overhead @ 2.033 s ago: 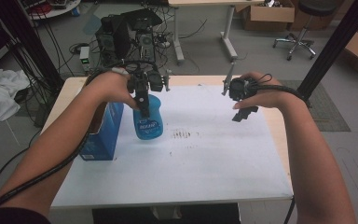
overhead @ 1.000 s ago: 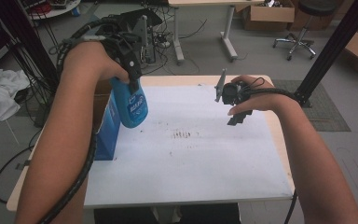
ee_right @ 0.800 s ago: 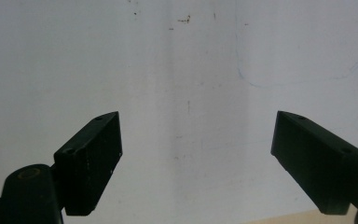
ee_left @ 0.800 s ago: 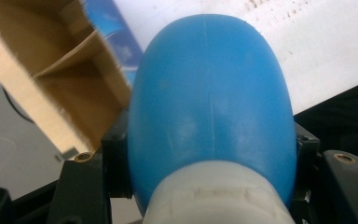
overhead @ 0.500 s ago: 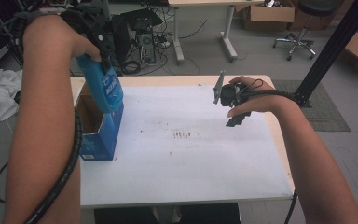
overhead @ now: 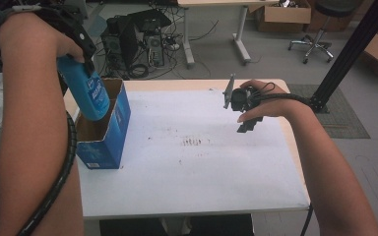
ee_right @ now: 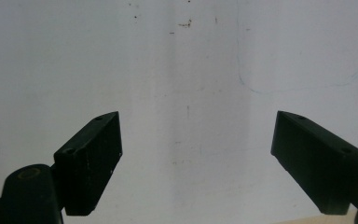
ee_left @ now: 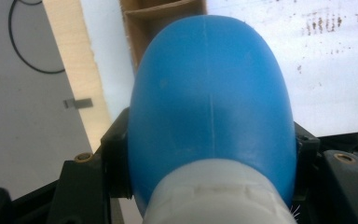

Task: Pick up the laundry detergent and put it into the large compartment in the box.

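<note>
- Left gripper: raised at the upper left of the high view, over the table's left edge; its jaws are clamped on a blue bottle, one on each side of the body just below the neck.
- Bottle: hangs base-down and tilted from the left gripper, its lower end over the open top of the box; whether the base touches the box cannot be told. It carries a label with white lettering on its side.
- Bottle, left gripper view: the rounded blue body swells away from the camera, a moulding seam runs down its middle, and a white cap sits at the near end, between the black jaws.
- Box: blue cardboard, open at the top, brown inside; it stands upright on the table's left side, near the left edge. In the left gripper view its brown inner wall lies beyond the bottle.
- Right gripper: held in the person's right hand above the right half of the table, well apart from bottle and box; its jaws point down and stand wide open with nothing between them.
- Right gripper view: the two black jaws frame bare white tabletop with a few dark specks.
- Table: white top with pale wooden edges; a patch of small dark marks lies near its middle.
</note>
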Demonstrator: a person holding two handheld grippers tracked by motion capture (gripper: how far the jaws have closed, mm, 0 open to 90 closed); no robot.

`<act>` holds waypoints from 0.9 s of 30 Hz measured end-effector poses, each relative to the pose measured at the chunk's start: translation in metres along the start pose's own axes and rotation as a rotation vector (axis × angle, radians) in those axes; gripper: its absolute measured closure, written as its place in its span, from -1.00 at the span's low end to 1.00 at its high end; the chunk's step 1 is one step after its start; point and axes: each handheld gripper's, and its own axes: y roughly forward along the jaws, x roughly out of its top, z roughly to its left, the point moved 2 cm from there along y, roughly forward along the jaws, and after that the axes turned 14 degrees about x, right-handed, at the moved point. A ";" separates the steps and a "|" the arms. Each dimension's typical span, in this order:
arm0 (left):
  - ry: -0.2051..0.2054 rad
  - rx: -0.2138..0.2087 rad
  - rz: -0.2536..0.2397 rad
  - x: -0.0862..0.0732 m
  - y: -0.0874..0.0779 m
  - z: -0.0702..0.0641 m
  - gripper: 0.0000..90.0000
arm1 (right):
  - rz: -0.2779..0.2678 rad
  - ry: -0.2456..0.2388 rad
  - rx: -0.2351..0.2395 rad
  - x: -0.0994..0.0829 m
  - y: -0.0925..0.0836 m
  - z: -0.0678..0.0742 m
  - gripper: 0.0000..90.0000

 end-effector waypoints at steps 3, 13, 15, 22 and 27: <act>-0.023 0.006 0.005 0.000 0.001 0.003 -0.15 | -0.002 -0.006 0.001 0.001 0.001 -0.001 -0.63; -0.084 0.018 0.020 -0.001 0.013 0.015 -0.16 | -0.004 -0.011 0.002 0.001 0.001 -0.003 -0.63; -0.086 0.021 0.017 -0.001 0.018 0.017 -0.16 | -0.004 -0.012 0.000 0.001 0.001 -0.002 -0.63; -0.092 0.008 0.035 0.001 0.036 0.018 -0.16 | -0.005 -0.009 0.000 0.000 0.001 -0.002 -0.63; -0.083 0.008 0.034 0.004 0.049 0.014 -0.16 | -0.010 -0.008 -0.001 -0.001 0.000 -0.001 -0.63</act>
